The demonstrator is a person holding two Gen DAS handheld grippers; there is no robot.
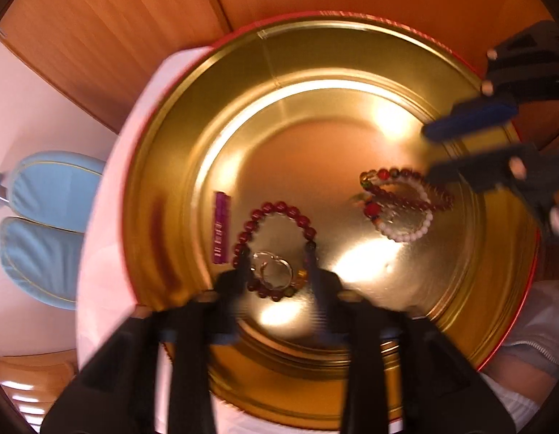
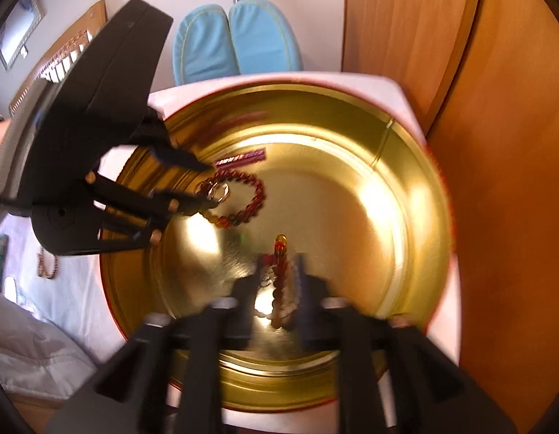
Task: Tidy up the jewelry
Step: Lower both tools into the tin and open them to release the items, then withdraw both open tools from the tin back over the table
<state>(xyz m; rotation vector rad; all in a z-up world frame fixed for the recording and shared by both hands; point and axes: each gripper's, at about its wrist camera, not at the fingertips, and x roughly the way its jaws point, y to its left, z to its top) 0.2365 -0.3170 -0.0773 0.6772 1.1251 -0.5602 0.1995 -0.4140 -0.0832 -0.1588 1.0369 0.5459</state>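
A round gold tin (image 1: 192, 137) with a red rim fills both views. On its bottom lies a dark red bead bracelet (image 1: 279, 209) with a silver ring (image 1: 276, 271) inside its loop. My left gripper (image 1: 277, 271) stands open with its fingers either side of that bracelet's near part, and it also shows from the side (image 2: 205, 185). A bundle of white and red bead bracelets (image 1: 406, 231) lies at the tin's right. My right gripper (image 2: 277, 278) is open around that bundle (image 2: 279, 282), pads apart from it. A purple strip (image 1: 220, 228) lies beside the dark red bracelet.
The tin stands on a white cloth (image 1: 109, 188). Two light blue cushions (image 2: 236, 43) lie on the floor beyond it, next to wooden panels (image 1: 116, 36). A brown bead string (image 2: 48, 264) lies on the cloth outside the tin. A person's sleeve (image 1: 525, 372) is close by.
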